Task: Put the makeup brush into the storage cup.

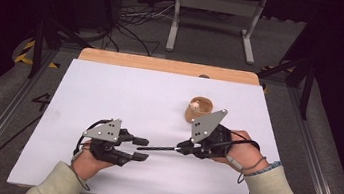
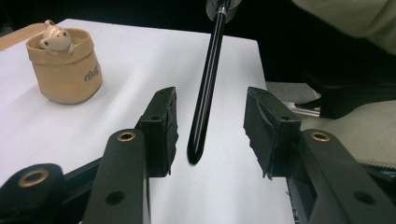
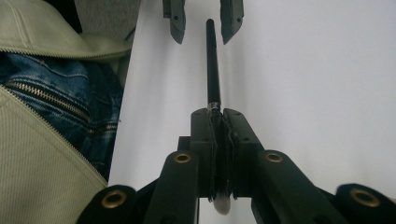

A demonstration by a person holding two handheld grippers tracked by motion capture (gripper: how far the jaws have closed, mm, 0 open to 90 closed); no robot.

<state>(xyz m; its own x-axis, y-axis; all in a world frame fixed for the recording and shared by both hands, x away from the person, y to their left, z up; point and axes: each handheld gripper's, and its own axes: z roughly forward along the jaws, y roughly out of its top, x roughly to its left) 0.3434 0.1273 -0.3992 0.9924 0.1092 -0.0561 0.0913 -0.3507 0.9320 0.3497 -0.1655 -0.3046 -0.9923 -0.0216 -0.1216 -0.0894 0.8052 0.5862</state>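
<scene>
Brush pinched on the right, left fingers spread around its tip

You had the black brush [image 1: 159, 149] clamped at its bristle end in the right gripper [image 1: 184, 147], fingers pressed tight on it, white bristles poking out behind them in the right gripper view. The handle reached away from that gripper, lifted off the white counter [image 1: 124, 96], and its free tip sat between the fingers [image 2: 161, 126] of your left gripper [image 1: 142, 149], which stood spread on either side without touching it. The tan pot [image 1: 198, 109] with its small bear figure stood on the counter just beyond the right gripper, apart from the brush.
</scene>
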